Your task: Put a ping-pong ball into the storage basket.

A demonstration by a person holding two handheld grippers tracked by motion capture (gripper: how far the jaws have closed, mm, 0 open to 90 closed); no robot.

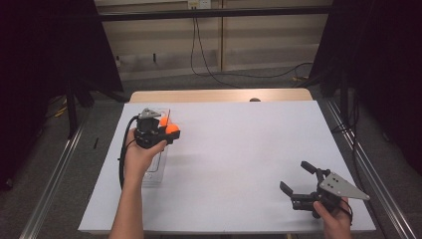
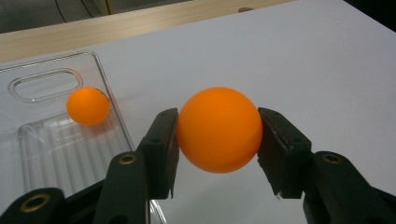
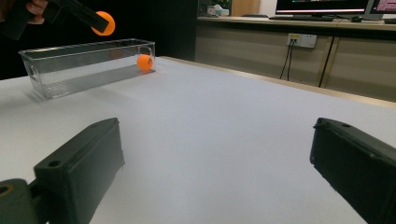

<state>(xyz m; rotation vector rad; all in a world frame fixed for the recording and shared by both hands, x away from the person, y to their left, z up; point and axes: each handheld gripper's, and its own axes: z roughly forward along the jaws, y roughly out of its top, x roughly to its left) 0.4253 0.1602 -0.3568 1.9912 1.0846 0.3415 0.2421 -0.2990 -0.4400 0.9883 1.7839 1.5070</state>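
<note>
My left gripper (image 2: 218, 135) is shut on an orange ball (image 2: 218, 129), held in the air just right of a clear plastic bin (image 2: 51, 144). In the high view that gripper (image 1: 171, 133) hovers over the bin's (image 1: 155, 172) far end with the ball (image 1: 172, 128) at its tip. A second orange ball (image 2: 88, 106) lies inside the bin near its handle end. My right gripper (image 1: 296, 178) rests low at the table's near right, jaws wide open with nothing between them. From the right gripper view the bin (image 3: 88, 65) and both balls (image 3: 144, 62) sit far off at the left.
A white sheet covers the table (image 1: 239, 159), with a bare wooden strip (image 1: 219, 95) along the far edge. Black curtains and metal rails flank both sides. Cables run across the floor beyond the table.
</note>
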